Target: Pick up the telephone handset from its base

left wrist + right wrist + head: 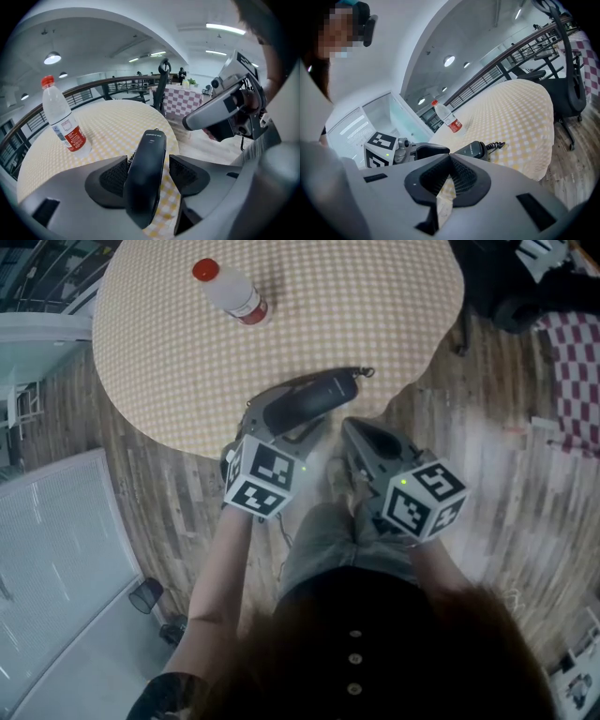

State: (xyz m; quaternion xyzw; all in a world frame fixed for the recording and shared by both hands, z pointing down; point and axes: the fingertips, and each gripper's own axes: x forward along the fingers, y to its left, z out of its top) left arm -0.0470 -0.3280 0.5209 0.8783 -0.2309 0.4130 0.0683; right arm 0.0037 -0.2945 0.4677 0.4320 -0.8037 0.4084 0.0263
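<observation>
The black telephone handset lies on the chequered round table near its front edge, its coiled cord trailing off to the right. My left gripper straddles the handset with its jaws wide. The left pad sits close against the handset's side, and a gap shows at the right pad. My right gripper hangs just right of the handset, off the table's edge, its pads closed together on nothing. From there the handset and cord show just beyond my right gripper. No phone base is in view.
A clear water bottle with a red cap and label stands at the table's far left. A dark office chair stands beyond the table's right side. A red-checked cloth covers another table at the right. Wooden floor lies below.
</observation>
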